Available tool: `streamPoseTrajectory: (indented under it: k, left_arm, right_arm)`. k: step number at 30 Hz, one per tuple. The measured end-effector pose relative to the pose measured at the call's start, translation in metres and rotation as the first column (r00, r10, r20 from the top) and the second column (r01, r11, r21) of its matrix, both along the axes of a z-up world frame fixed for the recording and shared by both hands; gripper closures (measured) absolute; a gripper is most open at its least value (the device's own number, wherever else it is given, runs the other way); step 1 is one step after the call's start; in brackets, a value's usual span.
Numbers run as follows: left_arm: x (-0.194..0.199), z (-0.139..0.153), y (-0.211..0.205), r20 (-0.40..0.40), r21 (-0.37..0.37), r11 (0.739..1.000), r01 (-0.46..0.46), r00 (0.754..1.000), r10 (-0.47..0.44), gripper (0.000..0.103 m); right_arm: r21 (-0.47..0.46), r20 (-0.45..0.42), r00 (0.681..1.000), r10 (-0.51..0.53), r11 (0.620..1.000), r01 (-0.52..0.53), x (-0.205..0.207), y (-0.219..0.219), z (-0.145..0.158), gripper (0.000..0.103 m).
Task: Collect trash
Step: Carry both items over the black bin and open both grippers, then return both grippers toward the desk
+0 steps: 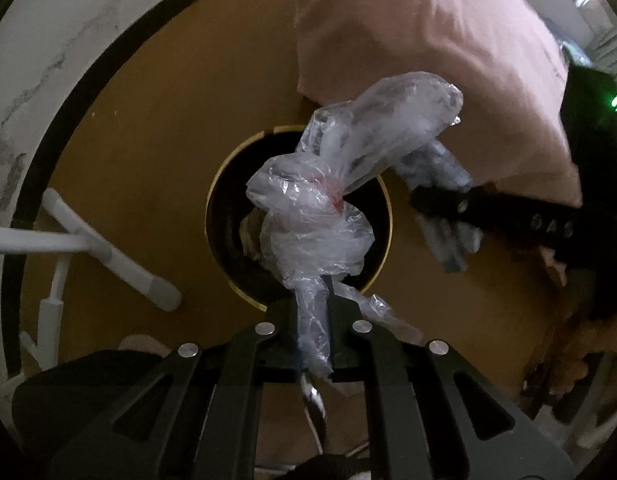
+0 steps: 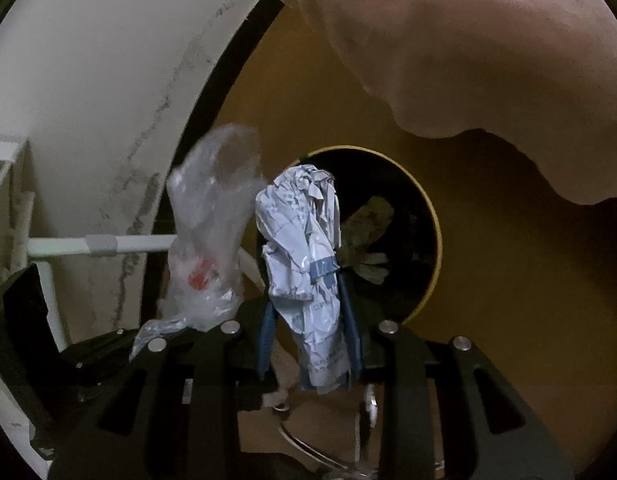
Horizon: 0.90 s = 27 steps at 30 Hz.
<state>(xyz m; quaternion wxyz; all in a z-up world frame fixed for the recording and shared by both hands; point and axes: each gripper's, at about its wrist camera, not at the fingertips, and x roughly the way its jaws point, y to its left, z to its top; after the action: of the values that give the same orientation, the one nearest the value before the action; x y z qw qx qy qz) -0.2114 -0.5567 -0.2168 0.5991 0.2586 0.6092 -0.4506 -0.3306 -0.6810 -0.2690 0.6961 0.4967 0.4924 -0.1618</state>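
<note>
My left gripper [image 1: 313, 300] is shut on a crumpled clear plastic bag [image 1: 320, 208] with a red spot, held just above a round gold-rimmed bin hole [image 1: 224, 216] in a brown surface. My right gripper [image 2: 308, 300] is shut on a crumpled white printed paper wrapper [image 2: 304, 248], held beside the same hole [image 2: 408, 208], where trash lies inside. The plastic bag also shows in the right wrist view [image 2: 208, 232], left of the paper. The right gripper with its paper shows in the left wrist view [image 1: 488, 212], to the right of the bag.
The brown round top [image 1: 148, 140] has a dark edge, with white marbled floor [image 1: 48, 40] beyond. A white rack frame [image 1: 88, 240] stands at left. A pink cloth [image 1: 428, 40] hangs over the upper right.
</note>
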Motion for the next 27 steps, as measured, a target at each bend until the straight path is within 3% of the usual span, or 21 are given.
streamPoseTrajectory:
  k: [1,3,4,5,8,11,13,14,15,17,19,21,25,27]
  left_arm:
    - [-0.001,0.003,-0.002,0.018,-0.014,1.0,-0.001,1.0,0.001,0.095]
    - [-0.007,0.009,-0.009,0.05,-0.037,0.999,0.001,0.999,0.001,0.08]
    - [-0.011,0.011,-0.01,0.057,-0.046,0.999,0.005,0.998,-0.003,0.047]
    - [-0.015,0.017,-0.012,0.077,-0.064,0.998,0.012,0.997,-0.007,0.013]
    - [-0.03,0.034,-0.014,0.14,-0.111,0.993,0.032,0.99,-0.016,0.009]
    - [-0.049,0.07,-0.011,0.135,-0.207,0.977,0.056,0.99,-0.028,0.009]
    - [-0.066,0.112,-0.001,0.178,-0.308,0.946,0.104,0.983,-0.049,0.009]
    - [-0.075,0.138,0.008,0.227,-0.367,0.92,0.138,0.972,-0.055,0.009]
    - [-0.08,0.166,0.02,0.284,-0.421,0.891,0.169,0.958,-0.048,0.009]
    - [-0.078,0.205,0.044,0.367,-0.488,0.849,0.2,0.93,-0.009,0.007]
    - [-0.062,0.243,0.079,0.45,-0.52,0.834,0.185,0.889,0.084,0.007]
    - [-0.043,0.264,0.113,0.484,-0.537,0.832,0.137,0.858,0.171,0.007]
    - [0.01,0.291,0.201,0.489,-0.564,0.824,-0.049,0.785,0.381,0.007]
    - [0.036,0.299,0.252,0.493,-0.561,0.811,-0.163,0.721,0.486,0.007]
  right_arm:
    - [0.001,0.007,1.0,-0.011,1.0,0.011,-0.001,-0.005,0.0,0.069]
    - [-0.017,0.026,0.999,-0.028,0.999,0.028,-0.004,-0.009,0.004,0.037]
    - [-0.035,0.029,0.999,-0.035,0.999,0.036,-0.007,-0.013,0.005,0.013]
    - [-0.058,0.036,0.998,-0.044,0.997,0.046,-0.009,-0.013,0.01,0.011]
    - [-0.082,0.06,0.992,-0.111,0.99,0.116,-0.026,-0.025,0.026,0.011]
    - [-0.208,0.051,0.967,-0.249,0.944,0.255,-0.062,-0.041,0.062,0.011]
    - [-0.385,0.039,0.93,-0.367,0.853,0.353,-0.093,-0.047,0.106,0.011]
    - [-0.436,0.053,0.915,-0.401,0.815,0.383,-0.103,-0.048,0.121,0.008]
    - [-0.505,0.083,0.892,-0.444,0.753,0.422,-0.114,-0.043,0.145,0.007]
    - [-0.588,0.142,0.873,-0.466,0.669,0.454,-0.122,-0.031,0.181,0.007]
    - [-0.645,0.213,0.878,-0.429,0.613,0.456,-0.117,-0.009,0.217,0.007]
    - [-0.654,0.268,0.894,-0.359,0.614,0.442,-0.095,0.011,0.239,0.007]
    - [-0.664,0.31,0.942,-0.13,0.68,0.312,-0.013,0.067,0.27,0.007]
    - [-0.67,0.324,0.946,-0.006,0.705,0.234,0.034,0.094,0.284,0.007]
